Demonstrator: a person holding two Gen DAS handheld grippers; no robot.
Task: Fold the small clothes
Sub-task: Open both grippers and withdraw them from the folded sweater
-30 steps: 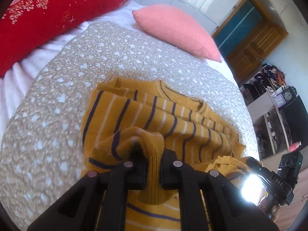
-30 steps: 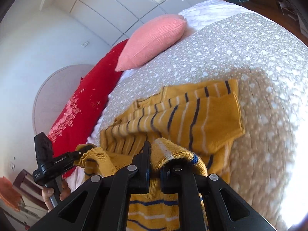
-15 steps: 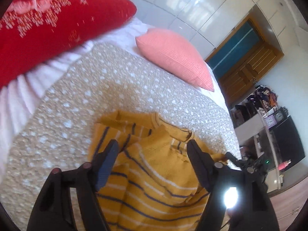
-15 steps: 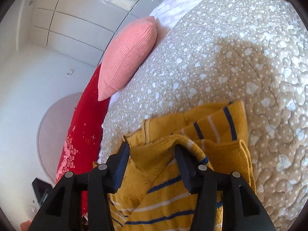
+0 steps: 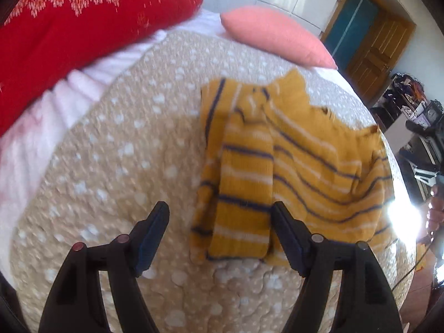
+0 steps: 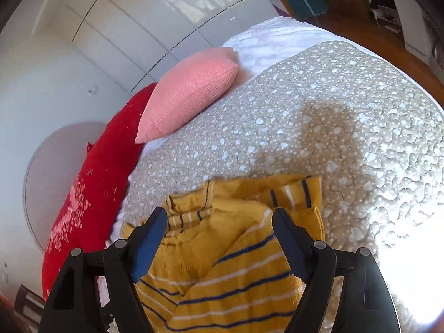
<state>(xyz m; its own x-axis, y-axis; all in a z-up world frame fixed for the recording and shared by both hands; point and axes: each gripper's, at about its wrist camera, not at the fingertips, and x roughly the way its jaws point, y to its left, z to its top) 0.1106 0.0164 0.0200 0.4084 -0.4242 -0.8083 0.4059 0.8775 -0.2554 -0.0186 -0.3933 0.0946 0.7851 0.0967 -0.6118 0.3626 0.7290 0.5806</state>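
The sweater (image 5: 291,163) lies on the quilt (image 5: 116,172) toward the near right part of the bed, mustard yellow with dark and white stripes. It is partly folded: one sleeve lies back over the body as a long strip along its left side, and the far edge shows bunched layers around the collar. In the right wrist view the body (image 6: 222,263) is doubled over itself, with a striped cuff poking out at the far right corner.

Both tools are empty. The left tool (image 5: 219,236) has its jaws wide apart above the quilt, its right finger at the sleeve's near end and its left finger over bare quilt. The right tool (image 6: 219,238) is equally spread, hanging just over the doubled body; whether it touches the knit I cannot tell.

This looks like the pause after laying down a fold, with the bundle loose and uneven. The next move probably calls for pinching two matching corners at one edge, one per tool, and carrying them across evenly so the knit does not sag.

Beyond the sweater a pink pillow (image 6: 188,94) and a red pillow (image 5: 77,22) rest at the far end of the bed.
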